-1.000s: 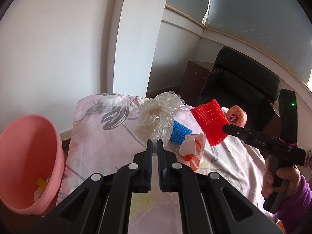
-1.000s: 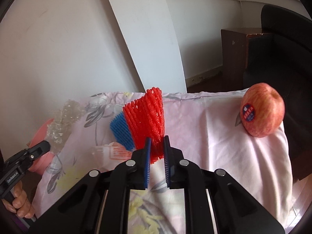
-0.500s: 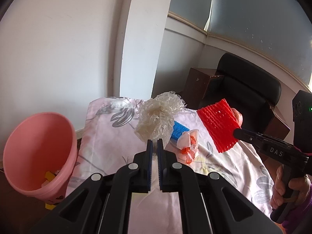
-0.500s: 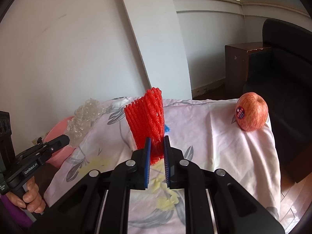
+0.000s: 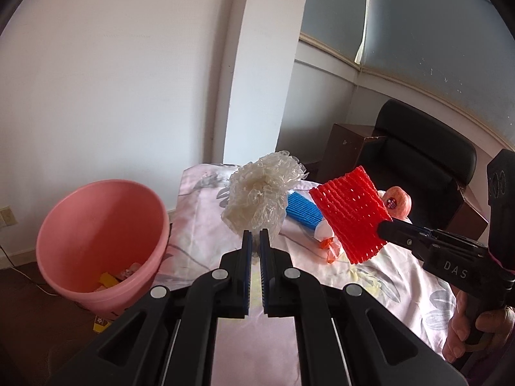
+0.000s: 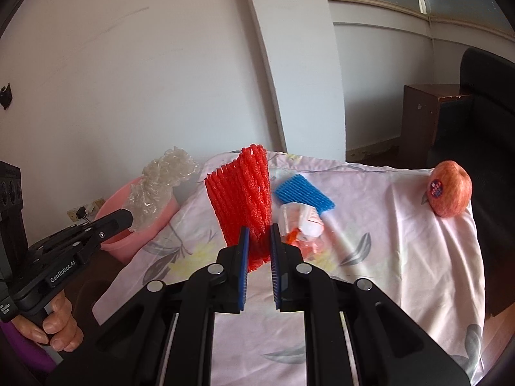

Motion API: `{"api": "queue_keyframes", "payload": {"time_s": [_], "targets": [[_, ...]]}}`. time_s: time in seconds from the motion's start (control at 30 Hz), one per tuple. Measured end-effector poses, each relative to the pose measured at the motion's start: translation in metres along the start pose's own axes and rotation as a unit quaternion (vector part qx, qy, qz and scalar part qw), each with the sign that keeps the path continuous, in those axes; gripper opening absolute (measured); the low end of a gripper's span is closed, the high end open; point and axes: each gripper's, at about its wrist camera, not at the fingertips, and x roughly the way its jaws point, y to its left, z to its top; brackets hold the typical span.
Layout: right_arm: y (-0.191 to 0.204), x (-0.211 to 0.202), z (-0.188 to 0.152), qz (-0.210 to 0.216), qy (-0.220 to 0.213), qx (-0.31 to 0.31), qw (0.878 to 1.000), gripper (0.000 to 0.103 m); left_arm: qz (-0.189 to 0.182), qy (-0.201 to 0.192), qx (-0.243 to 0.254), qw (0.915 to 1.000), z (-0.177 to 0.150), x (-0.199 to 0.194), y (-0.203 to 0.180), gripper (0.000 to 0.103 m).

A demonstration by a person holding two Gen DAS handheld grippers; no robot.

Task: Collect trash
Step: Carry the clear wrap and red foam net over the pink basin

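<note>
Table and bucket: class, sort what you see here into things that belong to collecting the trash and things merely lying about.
Part of the job:
- clear plastic netting in the left gripper
- red foam net in the right gripper
- blue foam net
- crumpled wrapper
- pink bucket

Just lying about:
- apple
- black chair

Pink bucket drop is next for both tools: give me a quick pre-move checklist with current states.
1. Left tool shut on the clear plastic wrap: ok, wrap is pinched and lifted off the cloth.
2. Right tool shut on the red foam net: ok, net stands up from the jaws.
3. Pink bucket upright with open mouth: ok, some trash already at the bottom.
4. Either piece over the bucket mouth: not ok, both are beside it, above the cloth.
5. Trash left on the cloth: not ok, blue foam net and white-orange wrapper remain.
6. Apple kept apart from the trash: ok, at the far corner.
</note>
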Motion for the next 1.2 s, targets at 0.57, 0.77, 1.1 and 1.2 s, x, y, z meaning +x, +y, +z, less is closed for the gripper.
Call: {"api": "queue_keyframes", "payload": {"time_s": [0.57,0.77,1.1,1.2], "targets": [[0.050,0.026,0.014,0.036,0.002,-0.025,0.999,0.013,0.060,-0.010,-0.034,0.9976,-0.003,-0.015,0.045,0.004],[0.076,0.041,0.021,0.053,0.006,-0.045,0.998,0.013,0.093,-0.011,-0.046,0.9946,-0.003,-0.014,0.068,0.004],[0.111,0.071,0.029,0.085,0.024,-0.060,0.994,0.013,0.136,-0.002,-0.071,0.9882,-0.005,-0.012,0.109,0.004],[0.121,0.079,0.032,0.092,0.026,-0.067,0.993,0.013,0.146,0.001,-0.075,0.9864,-0.006,-0.010,0.120,0.004]]}}
